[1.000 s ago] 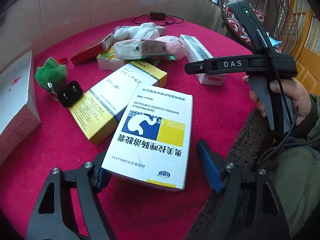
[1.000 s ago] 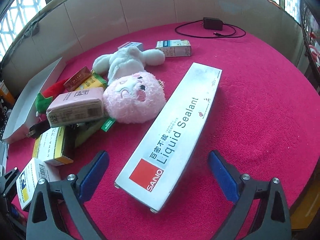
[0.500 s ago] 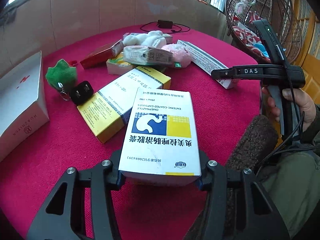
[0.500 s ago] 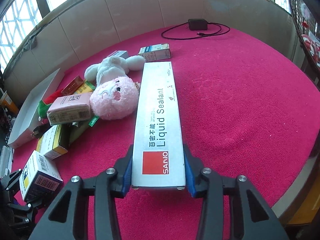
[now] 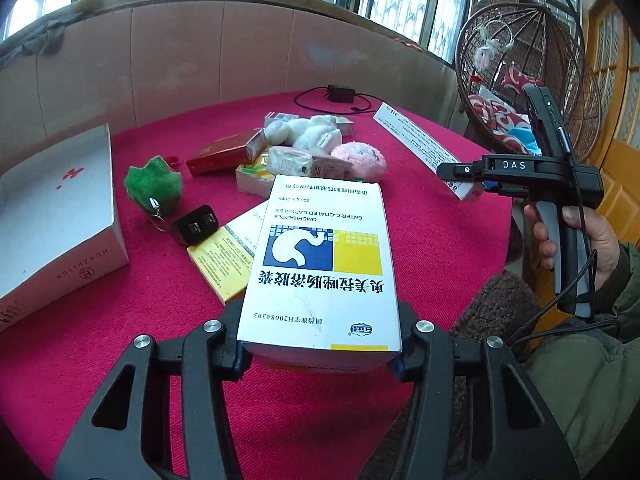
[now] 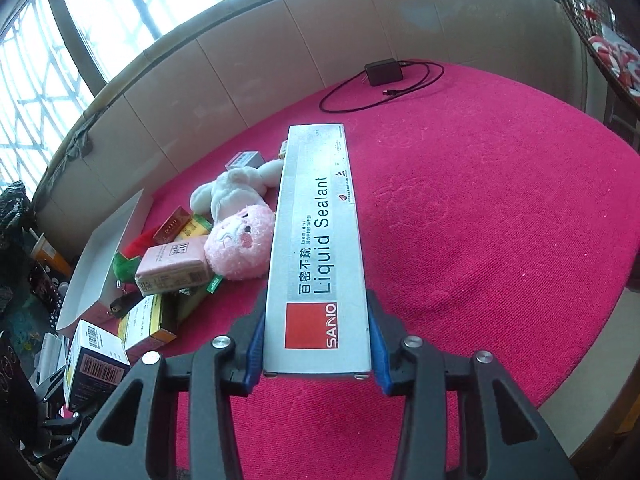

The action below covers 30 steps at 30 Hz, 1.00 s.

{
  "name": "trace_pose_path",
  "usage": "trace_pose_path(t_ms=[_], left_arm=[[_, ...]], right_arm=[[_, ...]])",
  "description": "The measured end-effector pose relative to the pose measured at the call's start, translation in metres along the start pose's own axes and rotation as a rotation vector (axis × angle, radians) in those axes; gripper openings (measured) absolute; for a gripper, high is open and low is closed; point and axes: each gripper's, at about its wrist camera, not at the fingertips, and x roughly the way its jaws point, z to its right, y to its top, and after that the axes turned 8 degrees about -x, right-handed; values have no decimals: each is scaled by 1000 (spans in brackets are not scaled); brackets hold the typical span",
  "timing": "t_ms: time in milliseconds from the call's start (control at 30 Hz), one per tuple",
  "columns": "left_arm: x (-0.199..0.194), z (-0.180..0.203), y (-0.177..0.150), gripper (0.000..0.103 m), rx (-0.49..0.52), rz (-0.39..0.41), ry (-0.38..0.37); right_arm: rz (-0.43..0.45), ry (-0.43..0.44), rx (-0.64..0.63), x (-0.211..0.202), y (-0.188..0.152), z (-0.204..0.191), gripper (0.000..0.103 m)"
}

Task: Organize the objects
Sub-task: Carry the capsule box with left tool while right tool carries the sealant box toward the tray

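Three plush toys (image 5: 362,159), one open white box (image 5: 60,216), two chargers (image 5: 199,225).

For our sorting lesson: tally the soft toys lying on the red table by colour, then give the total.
white soft toy: 1
pink soft toy: 1
green soft toy: 1
Total: 3

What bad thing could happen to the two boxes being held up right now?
The long Liquid Sealant box is pinched only at its near end by the right hand-held gripper, so it might droop or slip out. The Omeprazole box in the left hand-held gripper could bump the yellow box below it.
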Motion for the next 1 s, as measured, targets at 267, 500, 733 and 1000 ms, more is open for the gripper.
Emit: trace_pose_path(t_ms=[267,500,733,1000], left_arm=[[-10,-9,4,51,-27,51,28],[-18,-16,4,51,-50,91,51],[-28,-20,-2,51,-76,125,61],[-41,-23,-9,51,-107,164,69]], right_arm=[[35,18,-44,-9,6,-17,43],[35,41,-83,-10,9,-33,43],[26,52,-121,-9,13,-49,43],[29,91,-152,-10,13,-67,43]])
